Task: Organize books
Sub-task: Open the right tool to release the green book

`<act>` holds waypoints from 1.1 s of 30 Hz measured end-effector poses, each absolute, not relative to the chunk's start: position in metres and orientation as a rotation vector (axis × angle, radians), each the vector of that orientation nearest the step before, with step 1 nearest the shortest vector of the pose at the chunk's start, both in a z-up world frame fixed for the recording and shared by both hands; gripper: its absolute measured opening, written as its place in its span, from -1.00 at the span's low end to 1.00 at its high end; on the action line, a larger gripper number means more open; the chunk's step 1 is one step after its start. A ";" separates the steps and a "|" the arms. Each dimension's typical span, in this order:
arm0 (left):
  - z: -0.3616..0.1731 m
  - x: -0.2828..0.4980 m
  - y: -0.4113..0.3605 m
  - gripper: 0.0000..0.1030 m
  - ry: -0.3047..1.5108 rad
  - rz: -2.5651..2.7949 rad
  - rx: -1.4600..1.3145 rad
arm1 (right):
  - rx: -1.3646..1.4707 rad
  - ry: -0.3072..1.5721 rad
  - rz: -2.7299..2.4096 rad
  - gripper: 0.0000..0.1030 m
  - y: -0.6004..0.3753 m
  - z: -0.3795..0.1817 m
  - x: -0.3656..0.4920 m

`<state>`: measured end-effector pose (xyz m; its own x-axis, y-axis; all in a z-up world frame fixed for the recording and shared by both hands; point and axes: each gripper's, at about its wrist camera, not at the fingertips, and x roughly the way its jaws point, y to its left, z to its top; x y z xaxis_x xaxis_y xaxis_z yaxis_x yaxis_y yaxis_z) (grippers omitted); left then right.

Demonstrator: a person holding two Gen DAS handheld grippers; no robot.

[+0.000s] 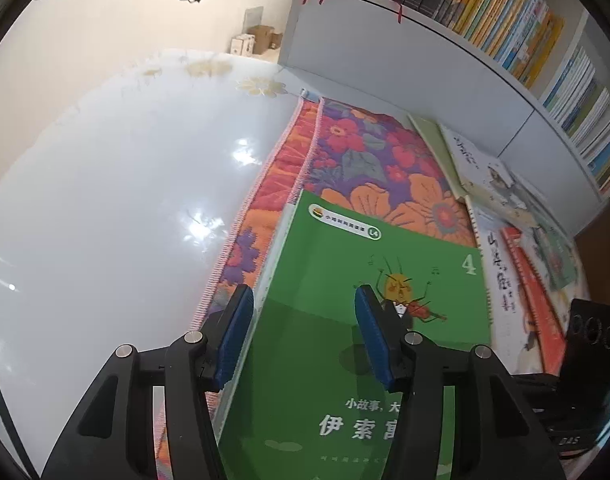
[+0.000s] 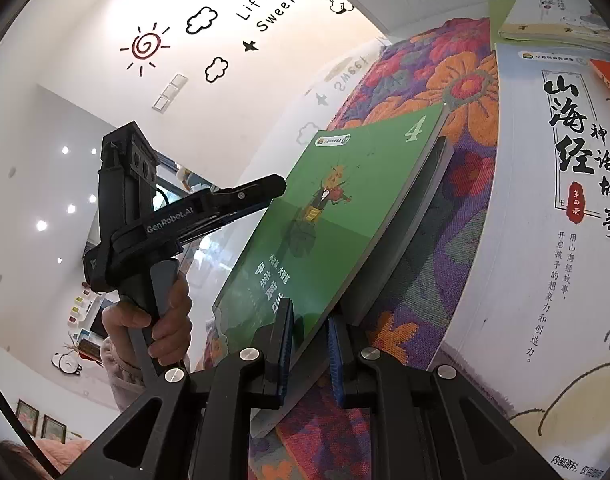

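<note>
A green book [image 2: 337, 208] with a violin-playing cartoon and a "4" on its cover is tilted up off the floral rug [image 2: 457, 92]. My right gripper [image 2: 309, 346] is shut on its near edge, blue pads on both faces. My left gripper [image 1: 305, 312] is open above the same green book [image 1: 345, 280]. Its left pad hangs past the book's left edge and its right pad is over the cover. In the right wrist view the left gripper [image 2: 265, 192], held by a person's hand [image 2: 167, 320], reaches the book's far left edge.
A large white book [image 2: 565, 200] lies flat on the rug to the right, with an orange book [image 1: 533, 292] and a loose pile of books [image 1: 485, 168] beside it. A white bookshelf [image 1: 425, 64] filled with upright books stands behind. Glossy white floor [image 1: 125, 200] spreads to the left.
</note>
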<state>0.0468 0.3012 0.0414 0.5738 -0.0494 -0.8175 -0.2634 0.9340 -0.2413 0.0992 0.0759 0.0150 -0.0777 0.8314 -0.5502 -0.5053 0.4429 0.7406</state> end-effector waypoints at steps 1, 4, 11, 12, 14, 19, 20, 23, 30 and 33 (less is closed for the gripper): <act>0.042 0.046 0.301 -0.01 0.956 0.138 -0.355 | 0.347 1.204 1.143 -0.72 0.076 0.014 0.099; 0.041 0.044 0.304 -0.01 0.956 0.146 -0.385 | 0.355 1.205 1.146 -0.72 0.076 0.013 0.101; 0.042 0.041 0.310 -0.01 0.937 0.212 -0.387 | 0.356 1.202 1.153 -0.72 0.076 0.009 0.105; 0.042 0.041 0.311 -0.01 0.938 0.216 -0.392 | 0.355 1.200 1.151 -0.72 0.077 0.009 0.105; 0.041 0.042 0.312 -0.01 0.946 0.214 -0.395 | 0.346 1.194 1.149 -0.72 0.078 0.010 0.105; 0.038 0.044 0.308 -0.01 0.973 0.209 -0.378 | 0.327 1.185 1.144 -0.72 0.080 0.012 0.105; 0.038 0.044 0.307 -0.01 0.976 0.211 -0.371 | 0.329 1.186 1.125 -0.72 0.079 0.013 0.105; 0.039 0.044 0.306 -0.01 0.979 0.208 -0.364 | 0.289 1.139 0.990 -0.60 0.071 0.023 0.103; 0.039 0.043 0.305 -0.01 0.990 0.196 -0.370 | 0.193 1.132 1.025 -0.33 0.084 0.028 0.095; 0.037 0.044 0.304 0.06 1.005 0.189 -0.365 | 0.144 1.105 1.017 -0.33 0.088 0.031 0.092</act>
